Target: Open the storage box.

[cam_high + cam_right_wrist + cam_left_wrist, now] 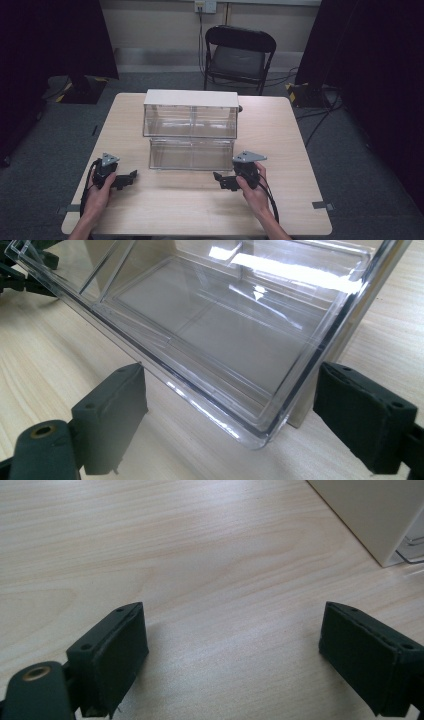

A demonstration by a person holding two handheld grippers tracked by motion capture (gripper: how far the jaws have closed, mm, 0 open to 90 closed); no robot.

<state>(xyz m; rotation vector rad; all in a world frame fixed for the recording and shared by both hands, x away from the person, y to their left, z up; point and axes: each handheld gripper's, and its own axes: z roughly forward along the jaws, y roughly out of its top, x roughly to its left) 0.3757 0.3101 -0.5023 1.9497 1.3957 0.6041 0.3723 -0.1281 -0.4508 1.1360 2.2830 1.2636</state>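
Nearest us, both hands rest low on the worktop, one tool each. The right tool has its jaws spread wide, nothing between them, and it points leftward at the front right corner of the clear drawer. In the right gripper view that corner sits just beyond the gap, closer to the right-hand jaw, with the drawer's long front edge running away to the upper left. The left tool is spread too and empty, aimed across bare wood, the cabinet well off to its upper right. So the right hand is the nearer one. Behind, the drawer stands pulled out from the two-tier cabinet at mid-worktop.
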